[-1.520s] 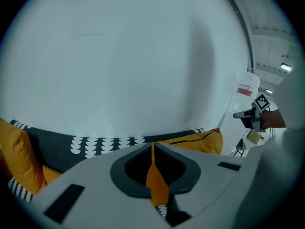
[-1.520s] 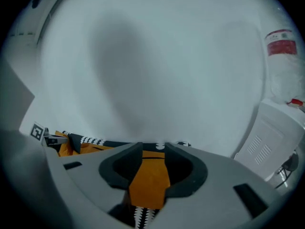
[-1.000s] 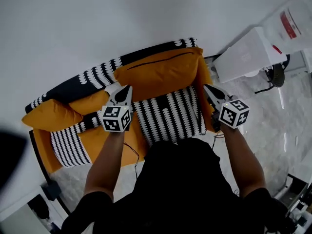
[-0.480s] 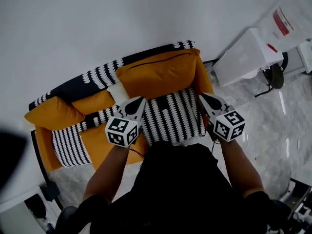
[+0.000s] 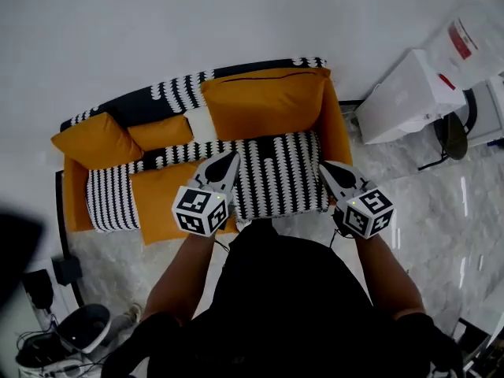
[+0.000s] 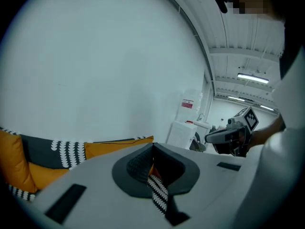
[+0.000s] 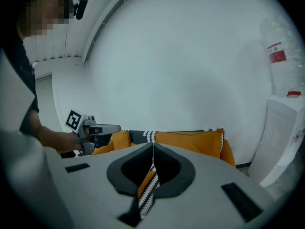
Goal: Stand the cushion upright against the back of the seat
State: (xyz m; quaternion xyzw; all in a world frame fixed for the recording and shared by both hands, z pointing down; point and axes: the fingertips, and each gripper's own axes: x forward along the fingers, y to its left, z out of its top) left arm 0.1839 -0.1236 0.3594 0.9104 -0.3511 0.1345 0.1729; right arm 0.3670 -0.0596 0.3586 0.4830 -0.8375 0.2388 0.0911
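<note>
The big orange cushion (image 5: pixel 264 101) stands upright against the sofa's back at its right end, over the black-and-white striped seat (image 5: pixel 276 176). My left gripper (image 5: pixel 230 157) hovers above the seat's front edge, shut and empty. Off the sofa's front right corner, my right gripper (image 5: pixel 323 167) is also shut and holds nothing. Neither touches the cushion. In the left gripper view the cushion (image 6: pixel 119 146) shows beyond the closed jaws, with the right gripper (image 6: pixel 228 135) to the side. The right gripper view shows the cushion (image 7: pixel 190 142) ahead and the left gripper (image 7: pixel 112 128) at left.
Two smaller orange cushions (image 5: pixel 94 140) (image 5: pixel 161 132) lie at the sofa's left end. A white cabinet (image 5: pixel 405 97) stands right of the sofa, with a dark chair (image 5: pixel 453 132) beyond it. Cables and a white device (image 5: pixel 79 329) sit on the marble floor at lower left.
Both grippers have drawn back from the sofa's back toward the seat's front edge, still shut. The big cushion has stayed upright against the back.
</note>
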